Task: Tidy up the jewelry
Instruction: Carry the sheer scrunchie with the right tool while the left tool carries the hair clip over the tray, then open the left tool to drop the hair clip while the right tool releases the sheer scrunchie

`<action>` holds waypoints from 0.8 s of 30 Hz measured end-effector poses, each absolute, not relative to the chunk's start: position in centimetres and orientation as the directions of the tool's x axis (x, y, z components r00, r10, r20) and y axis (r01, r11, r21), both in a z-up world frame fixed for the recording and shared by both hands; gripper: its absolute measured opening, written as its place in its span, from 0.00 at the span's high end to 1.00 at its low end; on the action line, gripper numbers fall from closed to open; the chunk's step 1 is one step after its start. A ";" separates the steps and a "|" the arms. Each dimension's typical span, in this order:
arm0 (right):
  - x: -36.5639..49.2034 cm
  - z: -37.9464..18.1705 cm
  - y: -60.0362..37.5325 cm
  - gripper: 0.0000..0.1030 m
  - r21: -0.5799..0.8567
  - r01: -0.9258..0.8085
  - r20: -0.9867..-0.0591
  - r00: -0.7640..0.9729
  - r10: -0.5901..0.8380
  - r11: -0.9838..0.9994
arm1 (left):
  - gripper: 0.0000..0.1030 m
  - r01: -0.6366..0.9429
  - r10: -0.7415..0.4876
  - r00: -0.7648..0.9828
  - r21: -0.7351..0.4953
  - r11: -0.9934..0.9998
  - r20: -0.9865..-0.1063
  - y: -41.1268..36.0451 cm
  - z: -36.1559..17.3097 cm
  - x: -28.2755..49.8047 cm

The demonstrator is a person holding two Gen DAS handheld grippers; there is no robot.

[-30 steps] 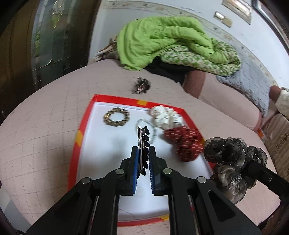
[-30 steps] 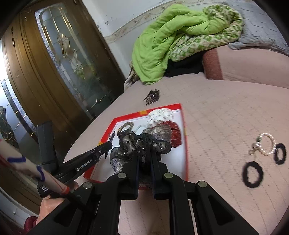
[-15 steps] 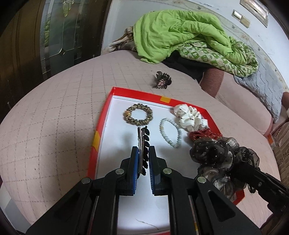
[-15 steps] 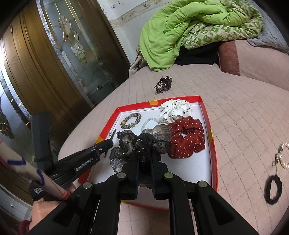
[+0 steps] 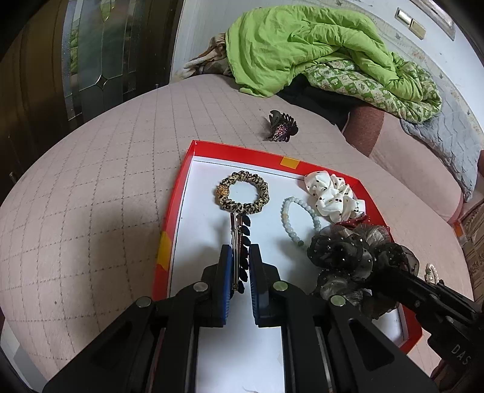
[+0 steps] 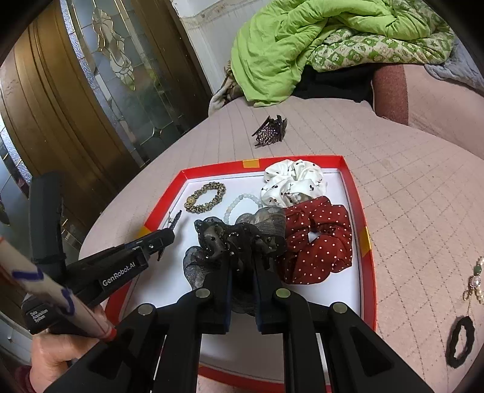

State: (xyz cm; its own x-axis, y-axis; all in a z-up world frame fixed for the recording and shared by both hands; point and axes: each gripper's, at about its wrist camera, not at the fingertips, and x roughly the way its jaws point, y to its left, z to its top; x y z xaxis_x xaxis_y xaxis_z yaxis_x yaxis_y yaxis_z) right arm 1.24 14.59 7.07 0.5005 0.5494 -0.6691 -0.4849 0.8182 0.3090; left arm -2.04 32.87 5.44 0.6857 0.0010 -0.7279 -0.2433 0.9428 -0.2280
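Pink quilted bedspread (image 5: 90,187), stitched in a diamond grid, spread across the foreground. Crumpled lime-green quilt (image 5: 302,45) with a green-and-cream patterned underside, heaped at the far end against a white wall (image 5: 199,27). Grey quilted pillow (image 5: 447,142) lying just beside the heap. Dark wooden door (image 6: 75,99) with leaded glass panels standing alongside.
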 end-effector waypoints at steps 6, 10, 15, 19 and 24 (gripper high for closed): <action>2.0 6.7 15.0 0.87 0.296 -0.475 -0.681 0.503 0.532 0.829 | 0.90 -0.242 -0.001 0.671 -0.221 0.945 -0.742 32.9 5.1 -1.4; 2.5 6.5 15.2 0.86 0.298 -0.468 -0.686 0.501 0.528 0.832 | 0.90 -0.241 -0.001 0.665 -0.216 0.946 -0.747 32.8 4.9 -1.0; 2.8 6.3 15.6 0.85 0.293 -0.471 -0.690 0.498 0.525 0.832 | 0.90 -0.236 -0.003 0.655 -0.209 0.949 -0.755 32.7 4.7 -0.7; 2.9 6.0 15.7 0.84 0.292 -0.464 -0.696 0.497 0.519 0.836 | 0.90 -0.243 0.001 0.653 -0.208 0.948 -0.757 32.9 4.5 -0.5; 3.1 5.9 15.5 0.82 0.293 -0.459 -0.696 0.498 0.516 0.839 | 0.90 -0.245 0.005 0.653 -0.204 0.948 -0.757 32.9 4.5 -0.4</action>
